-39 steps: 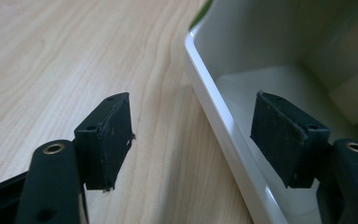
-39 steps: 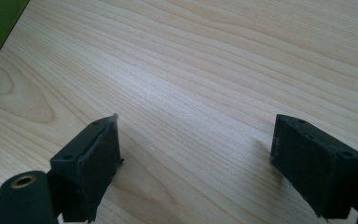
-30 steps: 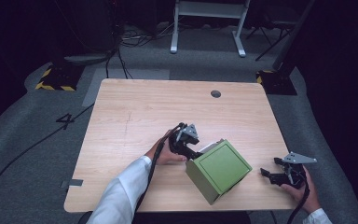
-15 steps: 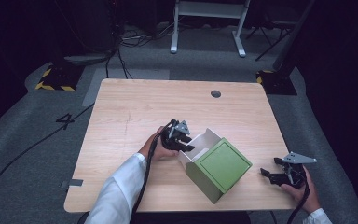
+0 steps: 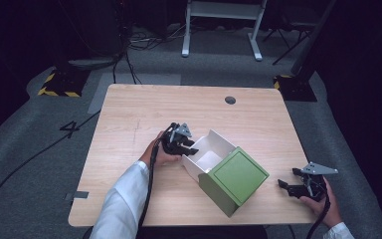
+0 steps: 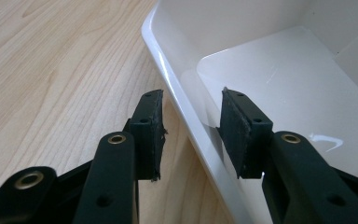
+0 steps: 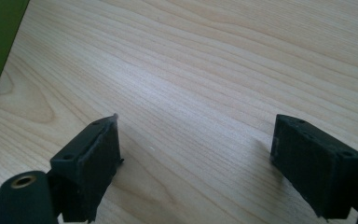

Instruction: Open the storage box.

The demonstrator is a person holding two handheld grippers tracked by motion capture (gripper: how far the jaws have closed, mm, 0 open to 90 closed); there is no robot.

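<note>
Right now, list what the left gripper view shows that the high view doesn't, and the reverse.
Left gripper view: the two black pads straddling the side wall of the glossy white drawer, one pad inside, one outside. High view: the green square-faced box housing that drawer, the right gripper resting apart by the table's edge, and a white sleeve. Both: the light wooden table and the drawer's white interior.

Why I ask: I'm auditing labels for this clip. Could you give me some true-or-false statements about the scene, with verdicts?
1. The left claw grips the wall of the white drawer, one pad on each side. True.
2. The white drawer sits fully inside the green box. False: it sticks partly out.
3. The right claw is open over the bare table. True.
4. The right claw touches the green box. False: it is apart from it, near the table's right edge.
</note>
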